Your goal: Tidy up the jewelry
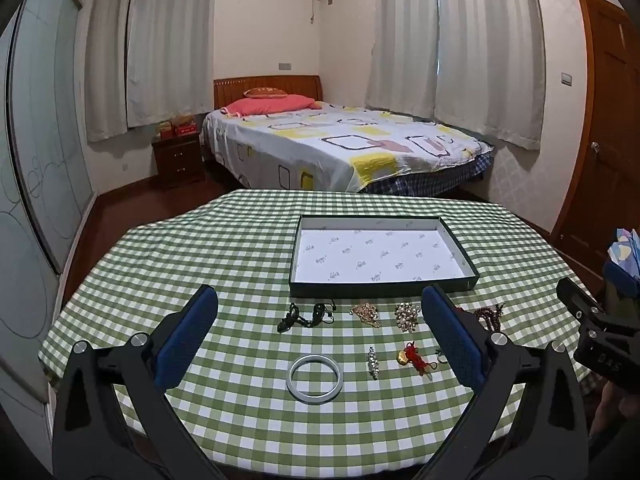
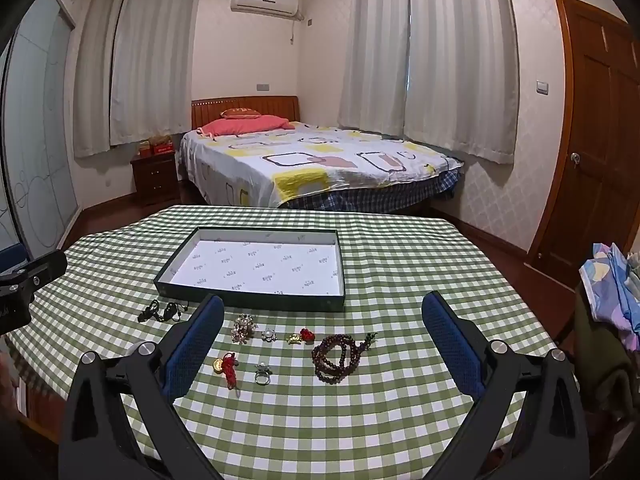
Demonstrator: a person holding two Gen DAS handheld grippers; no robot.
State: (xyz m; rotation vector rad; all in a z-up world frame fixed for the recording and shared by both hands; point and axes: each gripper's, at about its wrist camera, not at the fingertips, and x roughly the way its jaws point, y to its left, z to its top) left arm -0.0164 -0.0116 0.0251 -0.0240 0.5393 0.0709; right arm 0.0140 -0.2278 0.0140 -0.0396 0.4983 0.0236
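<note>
A shallow dark box (image 1: 380, 292) (image 2: 248, 300) with a white printed lining lies empty on the green checked tablecloth (image 1: 240, 240). Jewelry is spread in front of it: a white bangle (image 1: 315, 378), a black necklace (image 1: 306, 316), a gold chain pile (image 1: 365, 313), a crystal cluster (image 1: 407, 315) (image 2: 242, 328), a silver brooch (image 1: 373, 362), a red-corded gold charm (image 1: 412, 356) (image 2: 228, 364), a silver ring (image 2: 262, 374) and dark beads (image 2: 340, 356). My left gripper (image 1: 320, 332) hovers open above the bangle. My right gripper (image 2: 322, 340) hovers open above the beads and ring.
A bed (image 1: 340, 144) stands beyond the table's far edge, with a nightstand (image 1: 178, 158) to its left and a wooden door (image 2: 592, 140) on the right. Folded cloth (image 2: 612, 288) lies off the table's right side. The other gripper's body shows at each view's edge.
</note>
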